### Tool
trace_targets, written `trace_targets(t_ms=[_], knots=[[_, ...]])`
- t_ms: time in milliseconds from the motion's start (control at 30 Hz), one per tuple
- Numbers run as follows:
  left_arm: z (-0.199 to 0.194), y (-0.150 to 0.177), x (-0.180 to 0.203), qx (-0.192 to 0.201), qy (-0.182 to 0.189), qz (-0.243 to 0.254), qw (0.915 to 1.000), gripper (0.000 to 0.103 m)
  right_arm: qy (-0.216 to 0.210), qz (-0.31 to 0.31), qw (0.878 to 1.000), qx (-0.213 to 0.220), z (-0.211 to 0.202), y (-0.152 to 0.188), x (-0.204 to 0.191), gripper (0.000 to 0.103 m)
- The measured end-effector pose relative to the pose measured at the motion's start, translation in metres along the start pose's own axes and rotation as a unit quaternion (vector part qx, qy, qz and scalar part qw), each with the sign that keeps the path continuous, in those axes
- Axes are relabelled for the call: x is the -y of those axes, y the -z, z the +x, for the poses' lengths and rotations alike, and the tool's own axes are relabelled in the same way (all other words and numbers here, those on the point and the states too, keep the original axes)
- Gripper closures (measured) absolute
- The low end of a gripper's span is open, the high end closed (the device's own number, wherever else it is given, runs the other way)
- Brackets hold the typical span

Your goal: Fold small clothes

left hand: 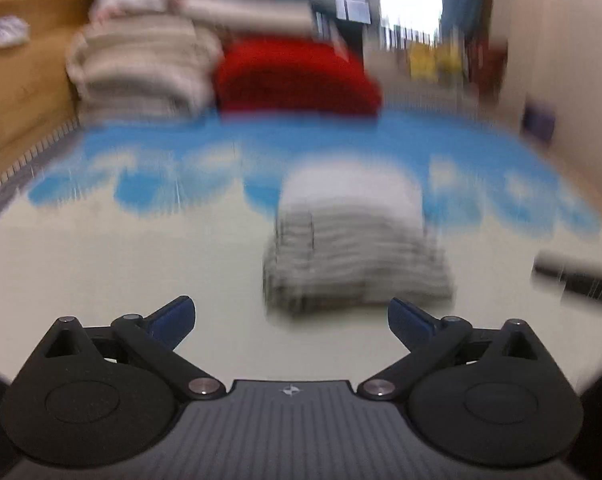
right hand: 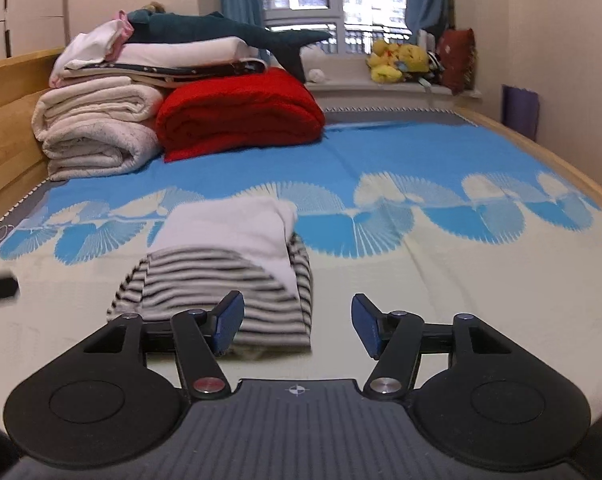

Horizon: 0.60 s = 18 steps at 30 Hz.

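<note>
Your left claw gapes wide with nothing between its blue pads; your right claw stands parted and empty too. The folded garment, soft knit with black-and-white stripes under a plain white panel, lies as a squat bundle on the bed, on its cream and blue fan-patterned cover, just ahead of both claws.

**Colours on the bed**

A bedspread is cream near its front edge, sky blue with pale fan shapes farther back. A folded garment shows black-and-white stripes with a plain white part. Towards the far left corner lie a red blanket and cream towels. Gripper pads are dark blue.
</note>
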<state>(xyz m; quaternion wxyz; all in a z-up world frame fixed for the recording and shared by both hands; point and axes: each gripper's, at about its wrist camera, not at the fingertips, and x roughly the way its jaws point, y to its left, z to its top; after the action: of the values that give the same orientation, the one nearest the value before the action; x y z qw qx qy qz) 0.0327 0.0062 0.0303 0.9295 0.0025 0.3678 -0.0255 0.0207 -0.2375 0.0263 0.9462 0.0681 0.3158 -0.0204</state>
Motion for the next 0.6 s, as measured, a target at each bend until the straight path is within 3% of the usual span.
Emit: trace_targets(t_ms=[67, 167, 267, 400, 600], knots=[[0.001, -0.002, -0.001, 0.013, 0.016, 0.002, 0.9998, 0.0, 0.006, 0.001, 1.0, 0.0, -0.003, 0.008, -0.003, 0.032], [0.009, -0.006, 0.005, 0.039, -0.014, 0.043, 0.9982, 0.0, 0.019, -0.013, 1.0, -0.001, -0.002, 0.013, -0.012, 0.022], [0.022, -0.008, -0.003, 0.02, -0.01, 0.018, 0.9996, 0.0, 0.012, -0.037, 0.999, 0.0, 0.001, 0.015, -0.019, 0.019], [0.029, -0.009, -0.004, 0.008, 0.002, -0.004, 1.0, 0.0, 0.012, -0.053, 0.999, -0.001, 0.006, 0.017, -0.024, 0.002], [0.037, -0.007, 0.008, 0.001, 0.008, 0.004, 1.0, 0.0, 0.022, -0.046, 0.998, -0.028, 0.021, 0.017, -0.021, 0.001]])
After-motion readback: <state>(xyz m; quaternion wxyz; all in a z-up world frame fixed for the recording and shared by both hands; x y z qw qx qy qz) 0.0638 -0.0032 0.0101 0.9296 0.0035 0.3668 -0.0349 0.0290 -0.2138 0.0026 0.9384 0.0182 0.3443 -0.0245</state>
